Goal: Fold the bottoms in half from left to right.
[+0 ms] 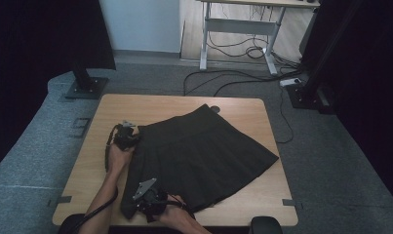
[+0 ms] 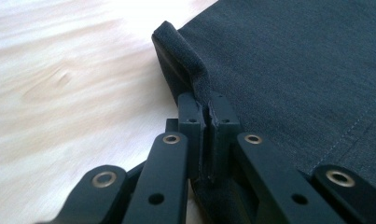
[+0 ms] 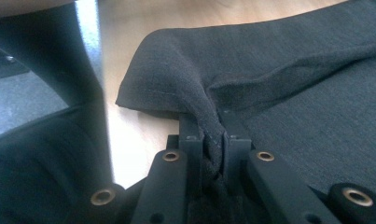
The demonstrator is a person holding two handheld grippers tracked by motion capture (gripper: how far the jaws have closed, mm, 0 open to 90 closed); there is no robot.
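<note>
My left tongs [image 2: 206, 116] clamp the dark pleated fabric skirt's [image 1: 204, 146] waistband corner; my right tongs [image 3: 212, 133] pinch its stitched hem. From above, the skirt spreads rightward across the pale wooden table [image 1: 101, 161].

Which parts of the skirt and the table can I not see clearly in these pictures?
- High view: the skirt hem corner nearest the person lies under the right gripper.
- High view: the round thing beside the waistband is too small to name.
- Left gripper view: the left gripper covers the pinched edge.
- Right gripper view: a dark blurred shape covers the table.
</note>
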